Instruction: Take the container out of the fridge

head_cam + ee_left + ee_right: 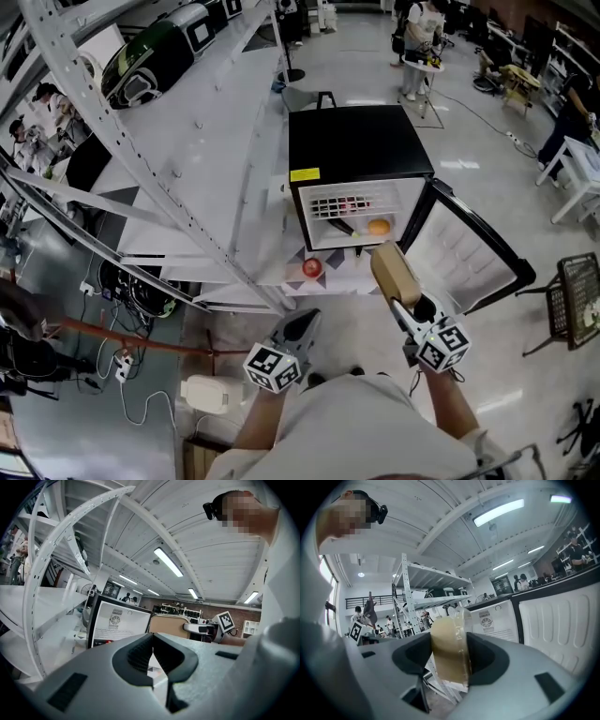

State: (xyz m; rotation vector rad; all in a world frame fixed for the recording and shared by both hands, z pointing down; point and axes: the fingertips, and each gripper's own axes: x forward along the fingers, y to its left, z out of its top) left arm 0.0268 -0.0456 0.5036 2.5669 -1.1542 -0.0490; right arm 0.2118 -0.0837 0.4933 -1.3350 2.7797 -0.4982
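Note:
A black mini fridge (361, 141) stands with its door (469, 253) swung open to the right. My right gripper (401, 305) is shut on a tan, clear-lidded container (394, 272) and holds it in the air in front of the fridge opening. In the right gripper view the container (450, 648) stands on edge between the pads of that gripper (450, 660). My left gripper (302, 325) hangs lower left of the fridge; in its own view the left gripper (153, 656) has its jaws together and empty, with the container (168, 626) to its right.
An orange (379, 226) and a dark item lie inside the fridge under a white rack. A red apple (312, 268) sits on the low white surface by the fridge's front left corner. White metal shelving (141, 159) runs along the left. A wire chair (577, 291) stands at the right.

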